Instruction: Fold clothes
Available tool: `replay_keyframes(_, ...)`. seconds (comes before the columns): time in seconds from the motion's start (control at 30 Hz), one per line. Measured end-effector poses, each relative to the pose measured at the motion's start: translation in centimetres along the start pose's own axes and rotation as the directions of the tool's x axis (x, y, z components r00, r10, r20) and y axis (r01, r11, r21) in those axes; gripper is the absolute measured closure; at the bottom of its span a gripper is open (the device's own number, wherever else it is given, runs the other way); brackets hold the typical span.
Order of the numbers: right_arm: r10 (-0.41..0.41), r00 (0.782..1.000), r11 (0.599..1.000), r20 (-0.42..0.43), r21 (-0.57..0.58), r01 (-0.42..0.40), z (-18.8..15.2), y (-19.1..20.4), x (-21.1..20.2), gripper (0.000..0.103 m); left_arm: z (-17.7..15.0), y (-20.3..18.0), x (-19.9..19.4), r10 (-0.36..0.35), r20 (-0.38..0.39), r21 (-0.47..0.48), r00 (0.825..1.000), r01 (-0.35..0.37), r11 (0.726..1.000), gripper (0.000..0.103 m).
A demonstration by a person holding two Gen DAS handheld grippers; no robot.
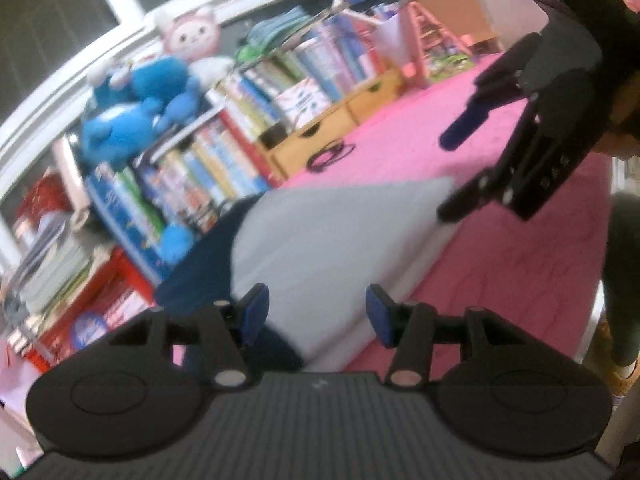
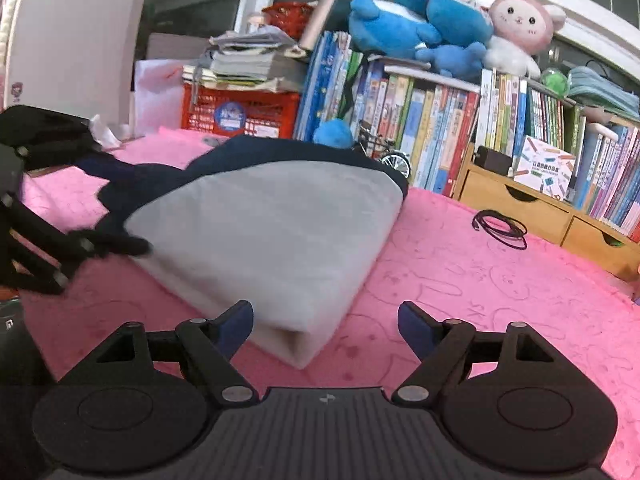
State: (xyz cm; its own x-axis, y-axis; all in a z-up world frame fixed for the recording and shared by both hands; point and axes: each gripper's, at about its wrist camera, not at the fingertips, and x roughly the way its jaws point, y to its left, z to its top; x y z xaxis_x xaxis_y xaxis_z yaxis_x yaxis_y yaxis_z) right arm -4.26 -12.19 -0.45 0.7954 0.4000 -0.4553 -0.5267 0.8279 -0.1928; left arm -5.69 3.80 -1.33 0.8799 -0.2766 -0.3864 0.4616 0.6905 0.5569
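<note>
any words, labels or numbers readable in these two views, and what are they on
No text can be read with confidence.
Red plastic crate: white characters and a round blue sticker, too small to read.
White box with pencil drawings: a dark printed title, too blurred.
Upright book spines: lettering too small.
Left wrist view: motion blur hides all print.

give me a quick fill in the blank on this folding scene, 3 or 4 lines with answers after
1. The folded grey garment lies on a ____ blanket.
2. Under the grey garment's far edge lies a dark ____ garment.
3. A coiled black cable lies in front of the wooden ____.
4. Both the left gripper and the right gripper are ____, holding nothing.

Answers: pink; blue; drawers; open
</note>
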Motion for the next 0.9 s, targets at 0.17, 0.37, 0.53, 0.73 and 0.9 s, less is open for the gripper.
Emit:
replay_keyframes(0.17, -0.124, 0.992, 0.982, 0.023, -0.144, 0.126, -0.6, 2.3, 1.0, 0.030, 0.8, -2.2, 2.3, -0.015, 0.005, 0.066, 1.000, 0.015, 0.998, 0.052)
replay_keyframes(0.37, -0.123, 0.992, 0.985, 0.025, -0.120, 0.125, -0.5, 2.6, 3.7, 0.061, 1.1, -3.6, 3.3, -0.038, -0.005, 0.109, 0.999, 0.038, 0.993, 0.051)
replay_keyframes(0.53, -0.079, 0.994, 0.997, 0.081, -0.020, 0.081, 0.6, 1.7, 2.9, 0.074, 1.6, -3.8, 4.4, -0.039, -0.032, 0.096, 0.999, 0.042, 0.994, 0.053)
replay_keyframes(0.73, -0.090, 0.993, 0.995, 0.070, -0.031, 0.092, 0.5, 2.1, 3.5, 0.072, 2.3, -4.0, 5.4, -0.011, -0.054, 0.074, 0.998, 0.015, 0.997, 0.082)
replay_keyframes(0.9, -0.098, 0.992, 0.995, 0.074, -0.026, 0.100, 0.5, 2.4, 3.9, 0.071, 2.3, -3.8, 5.3, -0.006, -0.054, 0.060, 0.999, 0.009, 0.998, 0.090)
